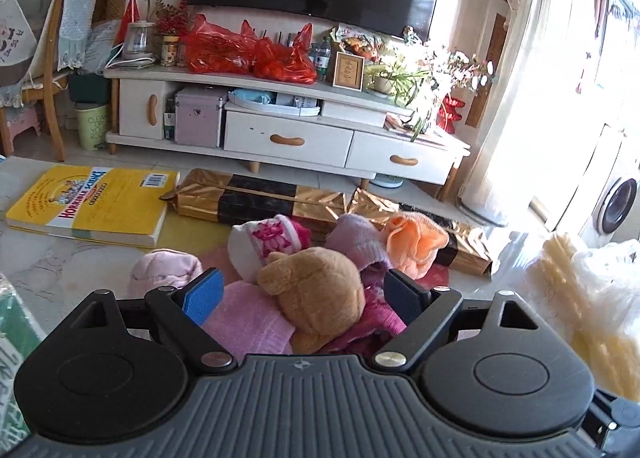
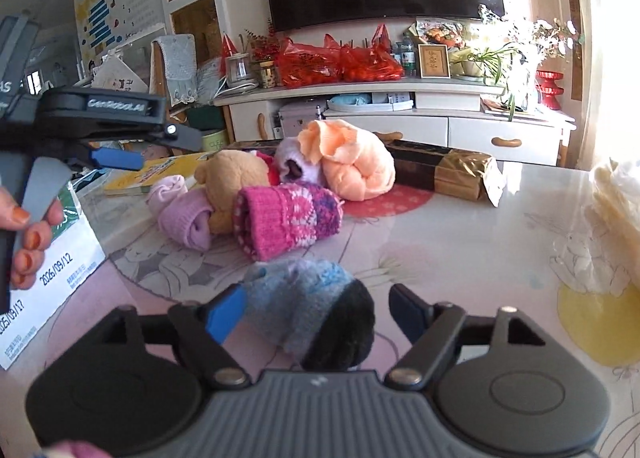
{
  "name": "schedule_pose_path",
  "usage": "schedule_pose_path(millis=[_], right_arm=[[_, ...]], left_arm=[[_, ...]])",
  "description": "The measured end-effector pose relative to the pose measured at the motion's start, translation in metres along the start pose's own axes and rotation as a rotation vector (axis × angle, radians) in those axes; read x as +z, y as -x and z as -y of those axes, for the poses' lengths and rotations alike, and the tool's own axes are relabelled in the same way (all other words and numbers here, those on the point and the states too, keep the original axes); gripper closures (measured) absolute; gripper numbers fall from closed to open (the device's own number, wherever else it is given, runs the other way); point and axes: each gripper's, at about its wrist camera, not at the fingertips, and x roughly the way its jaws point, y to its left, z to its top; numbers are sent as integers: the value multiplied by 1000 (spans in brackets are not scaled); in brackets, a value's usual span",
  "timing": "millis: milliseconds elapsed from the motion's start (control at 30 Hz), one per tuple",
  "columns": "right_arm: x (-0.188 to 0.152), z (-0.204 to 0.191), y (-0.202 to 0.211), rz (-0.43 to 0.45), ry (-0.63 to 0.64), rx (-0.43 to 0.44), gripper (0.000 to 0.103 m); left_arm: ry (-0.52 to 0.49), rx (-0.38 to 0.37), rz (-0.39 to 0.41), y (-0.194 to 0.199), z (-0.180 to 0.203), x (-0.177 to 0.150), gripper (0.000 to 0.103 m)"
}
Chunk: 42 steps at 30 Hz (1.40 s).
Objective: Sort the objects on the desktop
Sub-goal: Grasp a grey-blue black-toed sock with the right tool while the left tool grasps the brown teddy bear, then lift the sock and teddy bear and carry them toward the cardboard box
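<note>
Both grippers (image 1: pixel 304 294) (image 2: pixel 316 316) gape wide; yellow book (image 1: pixel 92 197) reads "Horrible Science", carton (image 2: pixel 60 270) "2026/09/12".

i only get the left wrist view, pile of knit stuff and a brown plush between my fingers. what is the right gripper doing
Observer: The right gripper is open around a blue-grey knitted sock with a black end, lying apart from the pile.
Operator: is it gripping that yet
Observer: No, a gap shows between the sock and the dark right finger.
Operator: how high is my left gripper
Observer: The left gripper hangs in the air left of the pile, above the yellow book.
</note>
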Motion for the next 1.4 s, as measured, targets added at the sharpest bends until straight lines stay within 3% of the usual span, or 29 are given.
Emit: schedule_pose_path(millis=[67,267,600,833,1067,1333,1400], right_arm=[[1,-1,-3,0,14,0,24],[1,5,-19,-34,-9,27,21],[2,6,-35,-68,-45,91,20],[3,4,-33,-58,-33,97,20],[3,7,-34,-58,-38,89,21],[3,4,-35,-58,-7,86,25],[3,2,-35,-59,2,90,30]], left_arm=[[17,-25,-3,-10,4,1,0],[11,5,-48,-51,13,-6,0],[-36,125,-25,-92,14,-13,0],[-51,155,12,-95,9,-17,2],[-37,144,21,-93,5,-18,13],[-18,142,35,-77,0,-20,17],[-8,135,43,-69,-2,-19,17]])
